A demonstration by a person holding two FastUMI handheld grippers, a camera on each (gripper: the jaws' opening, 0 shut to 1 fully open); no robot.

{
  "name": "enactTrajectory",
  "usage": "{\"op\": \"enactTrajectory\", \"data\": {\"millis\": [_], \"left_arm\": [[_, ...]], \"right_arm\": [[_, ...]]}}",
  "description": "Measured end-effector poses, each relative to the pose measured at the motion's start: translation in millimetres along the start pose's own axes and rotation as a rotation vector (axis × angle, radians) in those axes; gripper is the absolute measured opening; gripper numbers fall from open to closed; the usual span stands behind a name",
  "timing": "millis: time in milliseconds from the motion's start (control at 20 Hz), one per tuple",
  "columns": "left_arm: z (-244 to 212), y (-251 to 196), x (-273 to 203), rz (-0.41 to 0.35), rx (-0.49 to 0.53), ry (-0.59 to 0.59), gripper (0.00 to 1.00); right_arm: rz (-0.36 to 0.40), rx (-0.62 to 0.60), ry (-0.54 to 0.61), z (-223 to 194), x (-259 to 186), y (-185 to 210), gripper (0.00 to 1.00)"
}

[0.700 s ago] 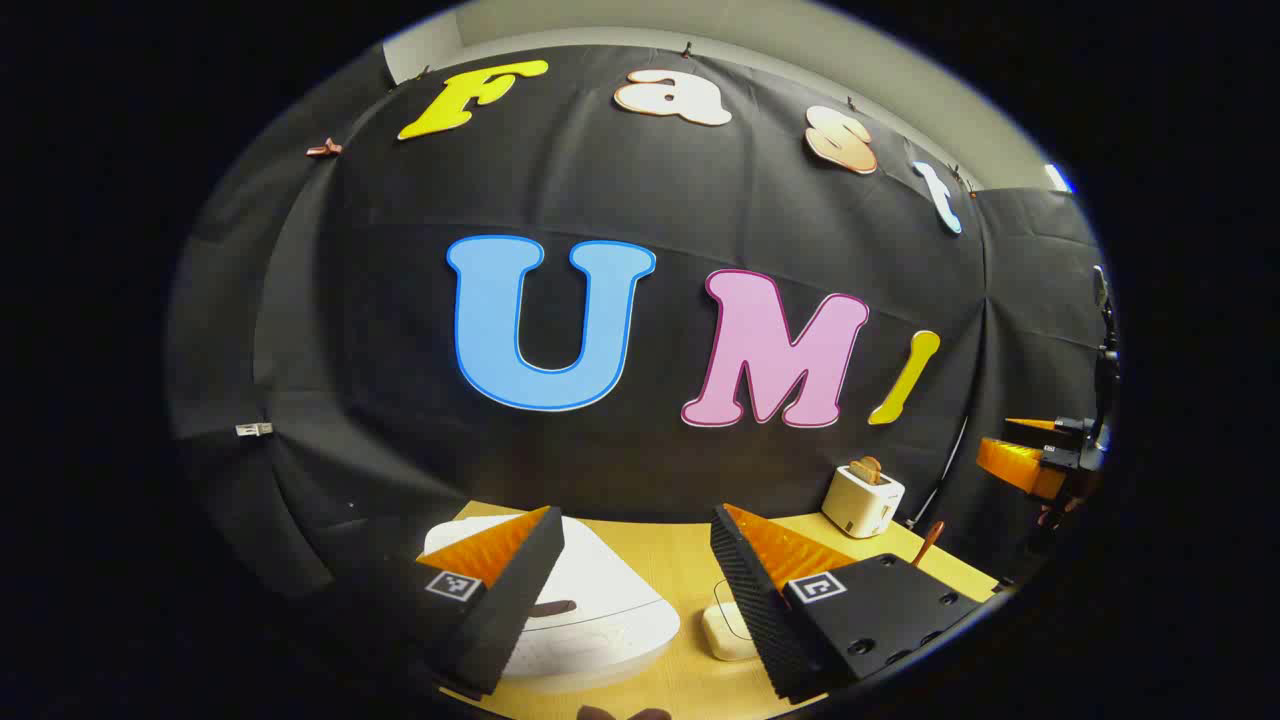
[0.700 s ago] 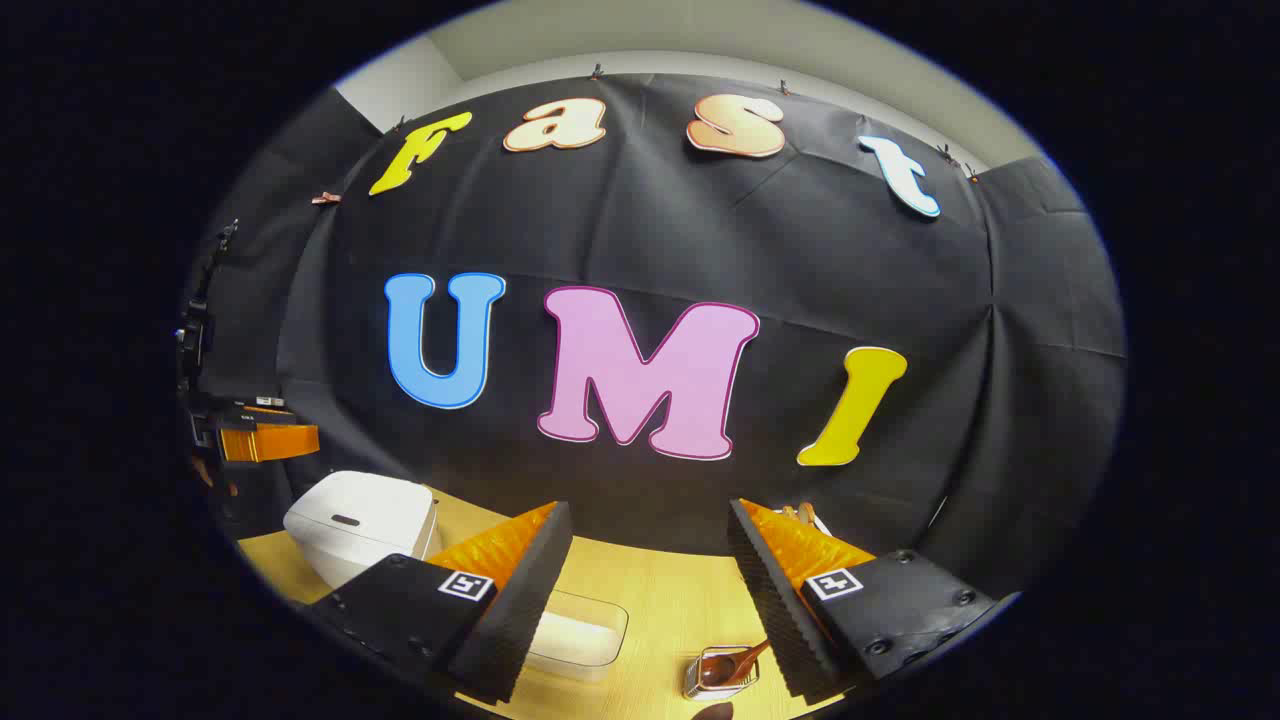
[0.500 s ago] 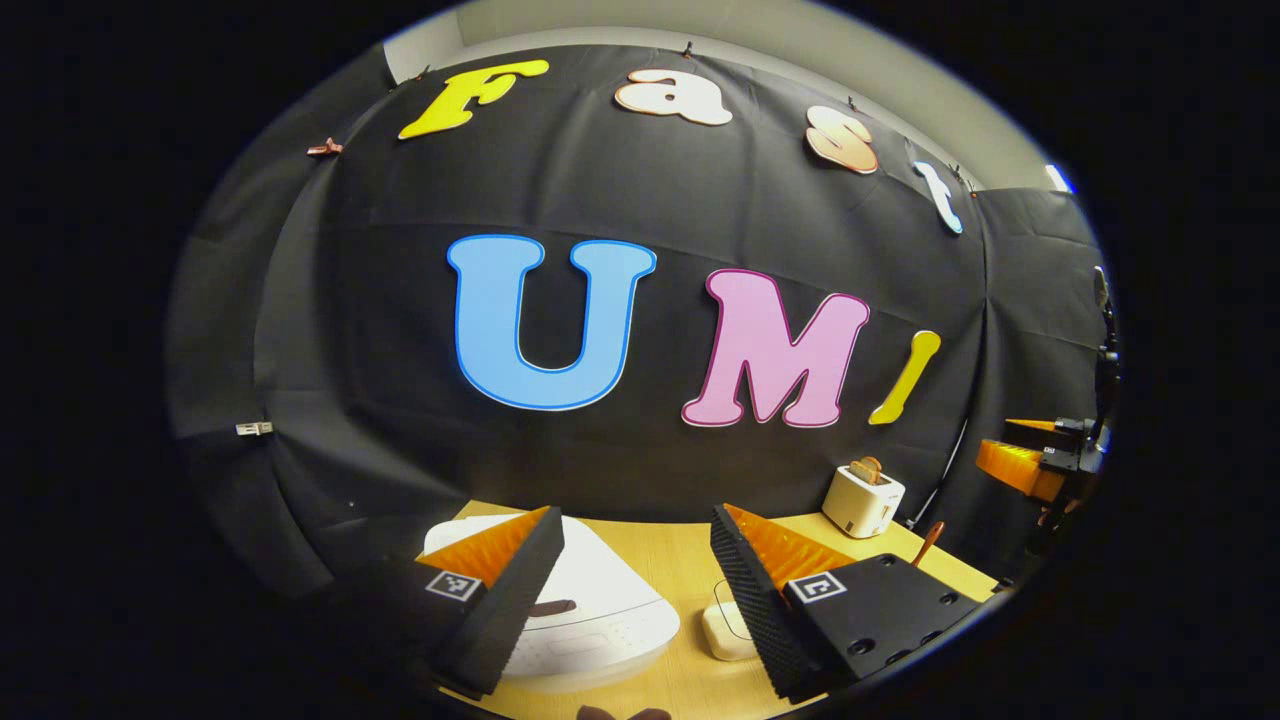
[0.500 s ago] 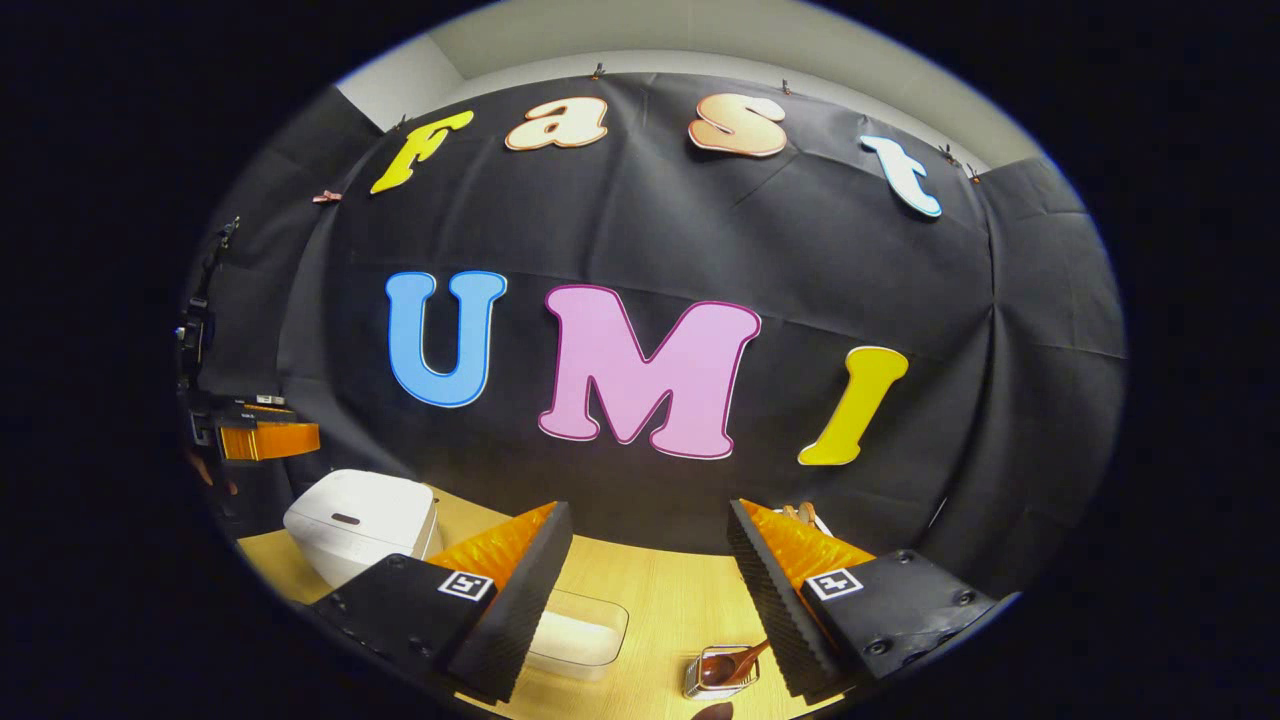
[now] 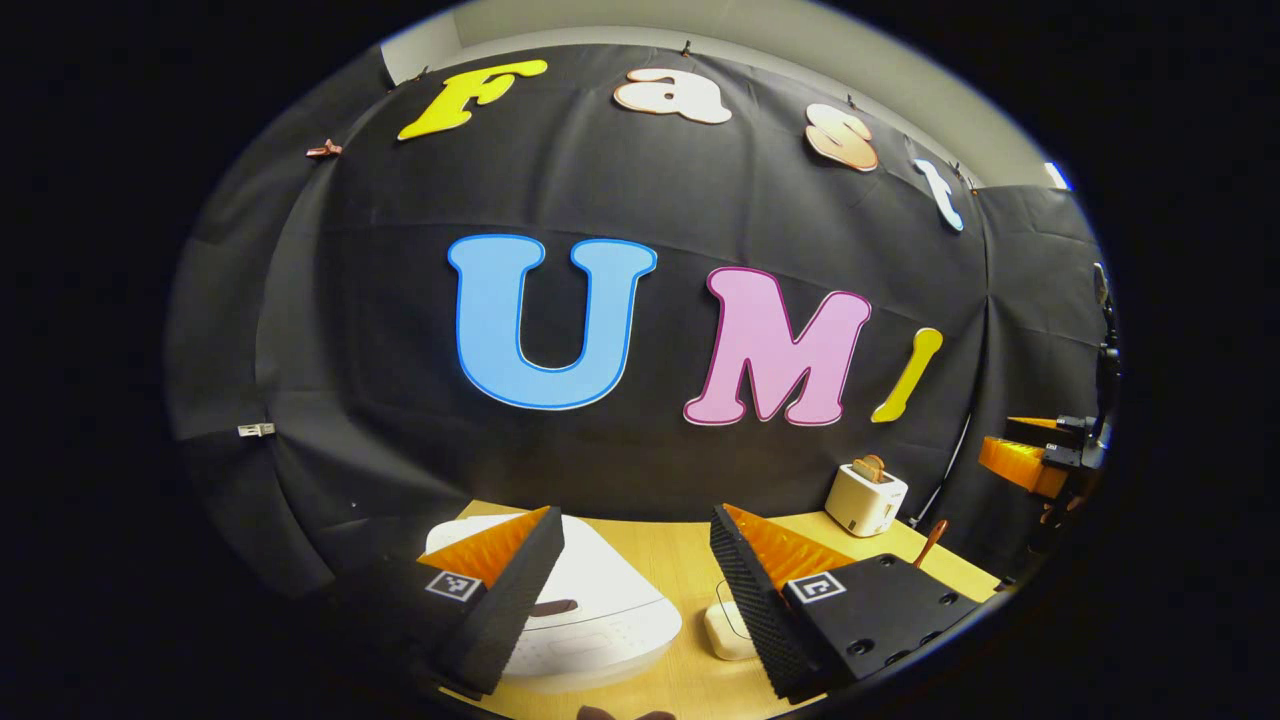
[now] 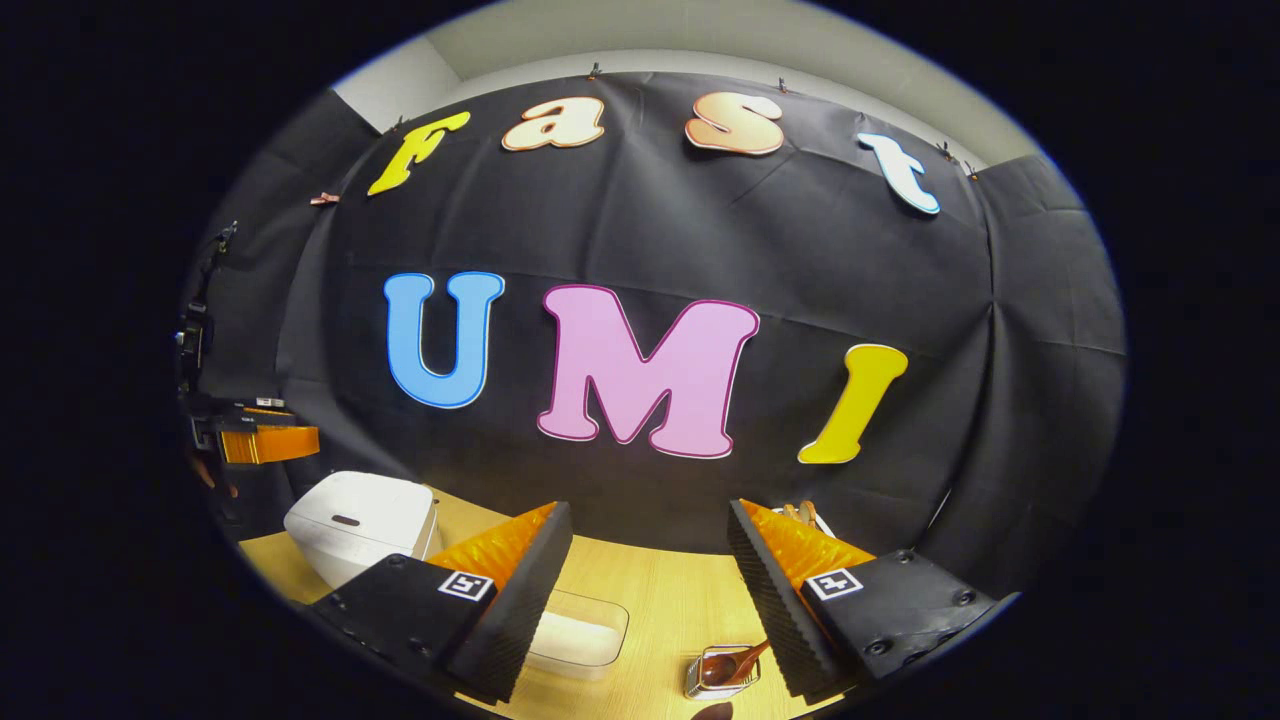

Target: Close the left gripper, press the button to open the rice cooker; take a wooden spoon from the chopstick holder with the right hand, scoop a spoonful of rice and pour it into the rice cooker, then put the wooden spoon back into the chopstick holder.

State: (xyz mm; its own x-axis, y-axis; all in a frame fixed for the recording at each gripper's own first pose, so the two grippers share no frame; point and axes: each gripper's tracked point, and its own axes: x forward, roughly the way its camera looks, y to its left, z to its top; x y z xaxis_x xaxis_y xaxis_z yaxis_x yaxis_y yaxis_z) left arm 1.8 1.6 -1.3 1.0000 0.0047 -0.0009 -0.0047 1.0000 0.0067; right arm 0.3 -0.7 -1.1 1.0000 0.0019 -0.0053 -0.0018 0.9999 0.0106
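**Both grippers hovering wide apart above the table**

You are holding your left gripper (image 5: 637, 585) with its fingers spread wide, gripping nothing. The cooker (image 5: 590, 620) is sitting below and between them, nearer the left finger, lid down, its button (image 5: 553, 607) just beside that finger.

You are holding your right gripper (image 6: 650, 590) equally wide and empty. The spoon (image 6: 735, 664) is resting in the holder (image 6: 720, 675) just inside the right finger; the rice box (image 6: 580, 637) is lying by the left finger.

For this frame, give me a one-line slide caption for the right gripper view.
Open right gripper above the table, spoon in holder below, closed rice cooker at left.
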Motion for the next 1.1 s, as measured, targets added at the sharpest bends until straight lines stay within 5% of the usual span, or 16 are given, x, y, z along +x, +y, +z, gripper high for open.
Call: {"op": "enactTrajectory", "data": {"millis": [350,600,1100], "left_arm": [[-2.7,-6.4,1.6,-0.028,-0.002,0.007,0.94],[-13.5,8.4,8.1,0.020,0.004,0.033,0.06],[-109.1,53.8,57.5,0.093,-0.003,0.276,0.05]], "right_arm": [[0.003,-0.001,0.000,0.0,0.9,-1.2,0.97],[-0.009,-0.003,0.001,-0.2,-2.5,-7.0,0.97],[-0.082,-0.025,0.036,-8.8,-19.1,-45.5,0.97]]}}
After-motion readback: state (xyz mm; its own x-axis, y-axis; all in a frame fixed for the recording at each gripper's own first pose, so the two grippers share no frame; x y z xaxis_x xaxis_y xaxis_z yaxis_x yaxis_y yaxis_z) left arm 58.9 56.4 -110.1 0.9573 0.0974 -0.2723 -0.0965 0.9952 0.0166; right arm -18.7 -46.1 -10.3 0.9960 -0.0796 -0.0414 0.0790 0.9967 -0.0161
